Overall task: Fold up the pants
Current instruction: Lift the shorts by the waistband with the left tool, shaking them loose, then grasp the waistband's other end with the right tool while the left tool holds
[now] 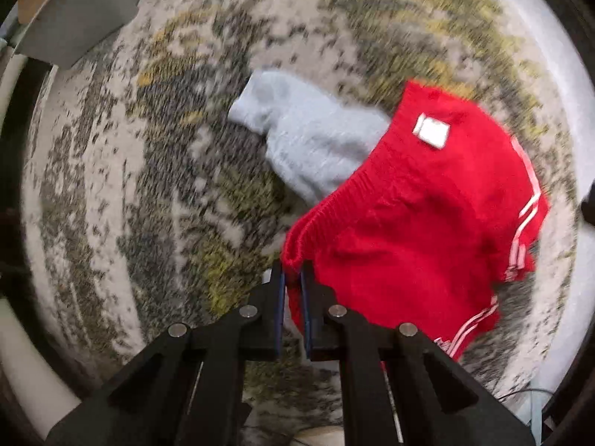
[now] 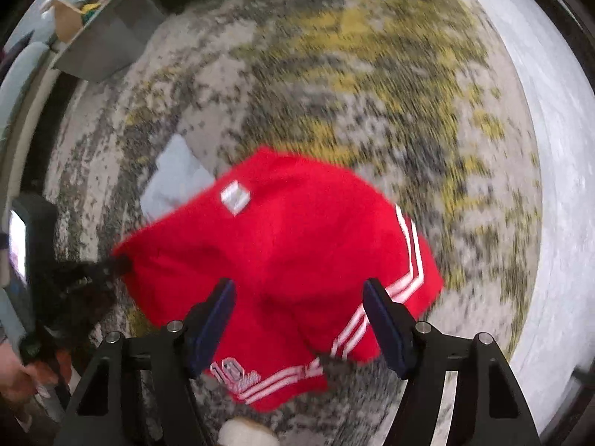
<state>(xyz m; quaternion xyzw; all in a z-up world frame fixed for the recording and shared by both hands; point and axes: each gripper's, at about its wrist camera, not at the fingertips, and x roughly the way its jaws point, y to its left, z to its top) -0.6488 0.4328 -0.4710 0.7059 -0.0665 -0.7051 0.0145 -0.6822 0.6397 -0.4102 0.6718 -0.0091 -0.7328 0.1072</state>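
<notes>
The red pants (image 1: 420, 223) with white side stripes and a white label hang above a patterned rug. My left gripper (image 1: 293, 278) is shut on the ribbed waistband at its corner and holds the pants up. In the right wrist view the red pants (image 2: 297, 260) hang in front of my right gripper (image 2: 299, 297), which is open and empty with the cloth beyond its pads. The left gripper (image 2: 108, 271) shows there at the pants' left corner. Both views are blurred by motion.
A light grey garment (image 1: 308, 137) lies on the grey and yellow rug (image 1: 167, 186), partly behind the pants; it also shows in the right wrist view (image 2: 174, 174). A grey box (image 2: 108, 37) stands at the rug's far left. A pale floor (image 2: 557, 148) borders the rug on the right.
</notes>
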